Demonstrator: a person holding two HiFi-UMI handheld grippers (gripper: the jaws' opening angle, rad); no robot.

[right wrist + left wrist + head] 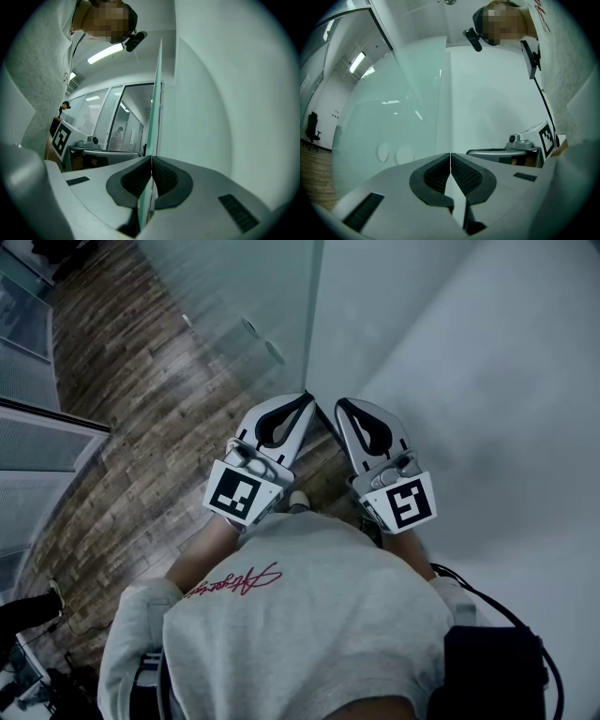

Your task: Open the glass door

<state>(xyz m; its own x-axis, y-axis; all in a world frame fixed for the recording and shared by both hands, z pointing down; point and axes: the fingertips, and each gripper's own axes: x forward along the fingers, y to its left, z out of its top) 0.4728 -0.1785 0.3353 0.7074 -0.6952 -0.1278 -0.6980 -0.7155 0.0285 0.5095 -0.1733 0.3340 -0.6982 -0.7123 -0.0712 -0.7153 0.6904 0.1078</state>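
The glass door (234,306) is a frosted pane with two round fittings (262,343); its free edge (314,324) runs down to a point just ahead of both grippers. My left gripper (307,397) is shut and empty, its tips close to the pane's near face by the edge. My right gripper (339,404) is shut too, on the wall side of the edge. In the left gripper view the shut left gripper (450,154) faces the pane (393,122). In the right gripper view the shut right gripper (151,159) lines up with the door's edge (156,103), seen edge-on; whether it touches is unclear.
A white wall (487,381) stands right of the door edge. Wood flooring (141,427) lies beyond and to the left, with glass partitions (37,446) at far left. The person's torso in a grey shirt (300,615) fills the bottom of the head view. A distant person (117,136) shows past the partitions.
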